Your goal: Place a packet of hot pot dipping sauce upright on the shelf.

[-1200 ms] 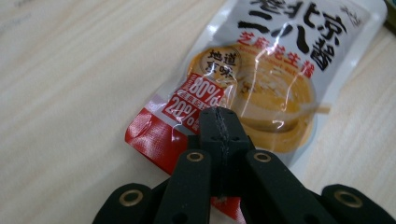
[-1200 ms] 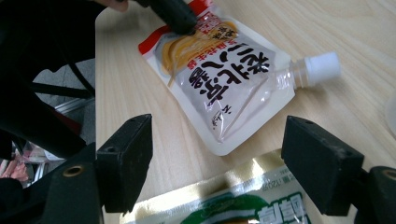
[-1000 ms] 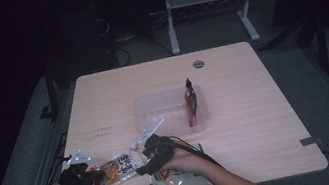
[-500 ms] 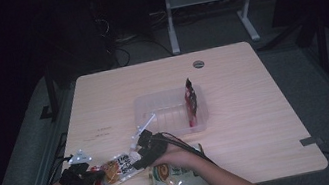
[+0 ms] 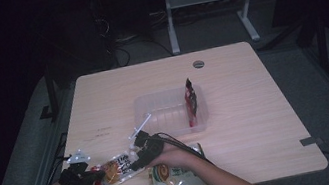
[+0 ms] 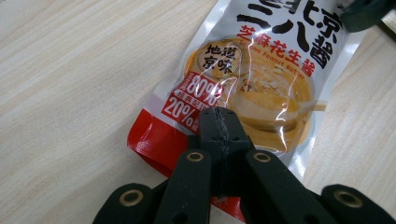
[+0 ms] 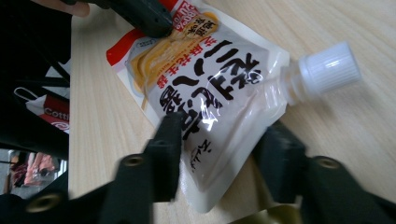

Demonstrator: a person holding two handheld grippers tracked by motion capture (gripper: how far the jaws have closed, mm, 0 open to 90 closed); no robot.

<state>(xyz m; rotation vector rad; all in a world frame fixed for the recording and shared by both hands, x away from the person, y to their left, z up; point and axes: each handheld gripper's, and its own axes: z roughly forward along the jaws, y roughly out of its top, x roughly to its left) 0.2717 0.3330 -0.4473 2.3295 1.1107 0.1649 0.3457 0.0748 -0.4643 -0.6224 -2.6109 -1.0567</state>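
A spouted sauce pouch (image 5: 117, 169) with an orange picture, black lettering and a red bottom lies flat near the table's front left. My left gripper (image 5: 96, 176) is shut on its red bottom edge; in the left gripper view the jaws (image 6: 219, 126) meet over the pouch (image 6: 261, 79). My right gripper (image 5: 136, 164) straddles the spout end. In the right gripper view its jaws (image 7: 223, 135) have just been closing, with the pouch (image 7: 210, 93) between them and the pads at its side edges, not clearly pressing. The white cap (image 7: 329, 67) sticks out to the right.
A clear plastic container (image 5: 171, 111) sits mid-table with a dark red packet (image 5: 190, 99) upright at its right end. A green and orange packet (image 5: 171, 176) lies by the front edge under the right forearm. A white stick (image 5: 140, 126) lies beside the container.
The right gripper has shifted left along the front of the table onto the pouch's spout end. The left gripper has kept its hold in place.
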